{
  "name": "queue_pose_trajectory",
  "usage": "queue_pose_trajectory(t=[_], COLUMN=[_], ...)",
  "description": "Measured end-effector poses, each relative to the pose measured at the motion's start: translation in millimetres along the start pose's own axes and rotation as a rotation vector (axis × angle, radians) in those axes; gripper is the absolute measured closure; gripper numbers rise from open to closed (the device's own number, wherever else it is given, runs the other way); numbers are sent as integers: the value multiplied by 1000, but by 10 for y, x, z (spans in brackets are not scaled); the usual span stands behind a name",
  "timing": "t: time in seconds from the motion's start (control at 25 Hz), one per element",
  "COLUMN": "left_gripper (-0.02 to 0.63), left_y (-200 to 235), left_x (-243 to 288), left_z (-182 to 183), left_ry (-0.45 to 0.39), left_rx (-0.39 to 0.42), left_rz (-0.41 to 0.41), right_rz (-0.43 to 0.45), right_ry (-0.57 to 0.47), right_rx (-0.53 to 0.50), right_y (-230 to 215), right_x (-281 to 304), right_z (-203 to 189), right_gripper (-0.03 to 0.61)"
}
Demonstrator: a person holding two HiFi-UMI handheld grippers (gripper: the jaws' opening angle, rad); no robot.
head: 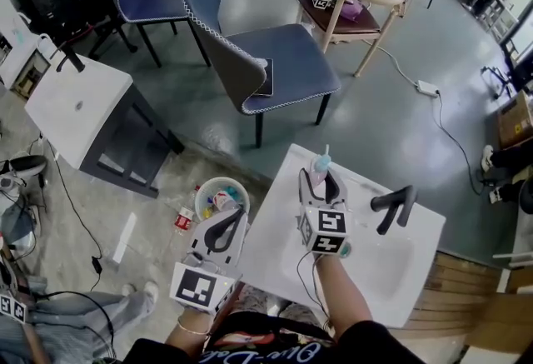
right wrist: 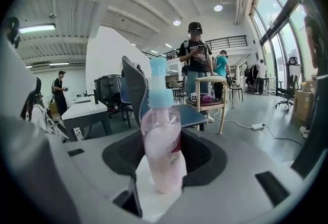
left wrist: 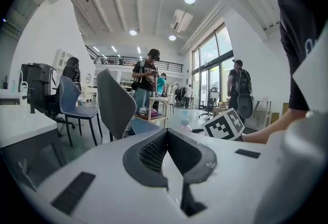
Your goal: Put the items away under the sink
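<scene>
A clear bottle of pink liquid with a light-blue cap stands upright at the far left corner of the white sink top. My right gripper is shut on its body, one dark pad pressing each side. My left gripper hangs off the sink's left edge, over the floor. Its jaws meet at the tips with nothing between them. The cupboard under the sink is hidden from every view.
A black faucet rises at the sink's right. On the floor to the left stand a round tub of small items and a small bottle. Beyond are a blue chair, a white table and people.
</scene>
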State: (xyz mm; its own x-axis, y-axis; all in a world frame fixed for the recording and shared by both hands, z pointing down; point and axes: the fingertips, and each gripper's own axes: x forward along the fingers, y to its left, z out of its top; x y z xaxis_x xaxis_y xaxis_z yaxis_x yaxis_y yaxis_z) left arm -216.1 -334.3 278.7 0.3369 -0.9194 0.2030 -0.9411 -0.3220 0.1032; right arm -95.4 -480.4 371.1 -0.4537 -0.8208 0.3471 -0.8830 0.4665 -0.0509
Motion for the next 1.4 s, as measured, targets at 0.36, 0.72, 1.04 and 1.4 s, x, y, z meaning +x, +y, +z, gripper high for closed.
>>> queue_pose_trajectory(t=[0.36, 0.72, 1.04, 1.4], left_gripper=[607, 606, 606, 606], left_y=[-230, -396, -523, -675], left_x=[51, 104, 200, 239], left_z=[21, 59, 189, 321], left_ry=[6, -6, -38, -53], left_rx=[-5, 5, 26, 35], left_rz=[-20, -34, -71, -104], right_rz=[70, 102, 146, 183], right_ry=[-23, -55, -65, -68], right_rx=[19, -14, -18, 1], right_y=[-55, -88, -78, -79], right_x=[-169, -352, -504, -656], right_z=[75, 201, 334, 418], right_gripper=[367, 367, 367, 368])
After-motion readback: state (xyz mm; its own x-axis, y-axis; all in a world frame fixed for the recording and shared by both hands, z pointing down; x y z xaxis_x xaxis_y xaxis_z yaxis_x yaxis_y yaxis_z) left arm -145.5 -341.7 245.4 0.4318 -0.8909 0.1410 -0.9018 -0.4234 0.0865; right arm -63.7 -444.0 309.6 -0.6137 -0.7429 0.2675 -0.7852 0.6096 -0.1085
